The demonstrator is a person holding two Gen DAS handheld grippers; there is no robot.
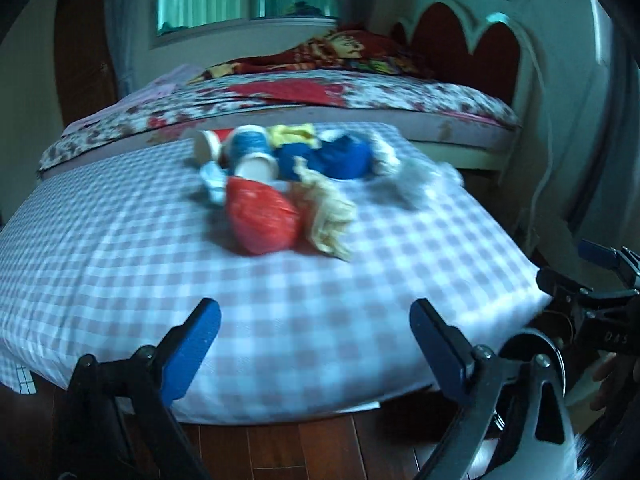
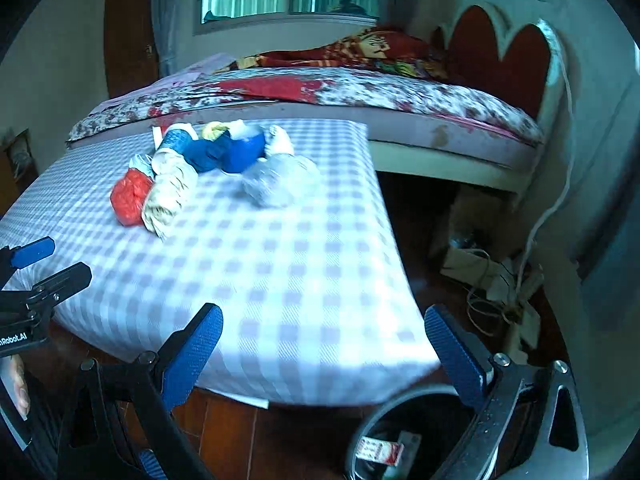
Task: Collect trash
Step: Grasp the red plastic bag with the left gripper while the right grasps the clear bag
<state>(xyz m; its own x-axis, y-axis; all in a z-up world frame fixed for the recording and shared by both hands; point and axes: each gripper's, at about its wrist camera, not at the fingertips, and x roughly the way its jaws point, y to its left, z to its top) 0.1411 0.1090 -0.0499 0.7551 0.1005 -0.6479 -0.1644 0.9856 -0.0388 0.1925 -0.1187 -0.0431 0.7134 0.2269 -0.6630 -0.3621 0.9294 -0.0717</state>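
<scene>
A heap of trash lies at the far side of a table with a checked cloth (image 1: 120, 280) (image 2: 300, 280). It holds a crumpled red bag (image 1: 260, 220) (image 2: 130, 198), beige crumpled paper (image 1: 328, 216) (image 2: 168, 192), a blue bag (image 1: 336, 158) (image 2: 224, 152), paper cups (image 1: 256, 168) and a greyish clear bag (image 1: 424, 178) (image 2: 280, 184). My left gripper (image 1: 314, 312) hovers open over the table's near edge, nothing between its fingers. My right gripper (image 2: 324, 316) is open too, at the table's near right corner. A black bin (image 2: 400, 440) with some scraps inside stands on the floor below it.
A bed with a floral cover (image 1: 360, 96) (image 2: 400, 92) and a red headboard (image 2: 500, 52) runs along behind the table. A power strip and loose cords (image 2: 492, 276) lie on the wooden floor (image 1: 300, 448) to the table's right.
</scene>
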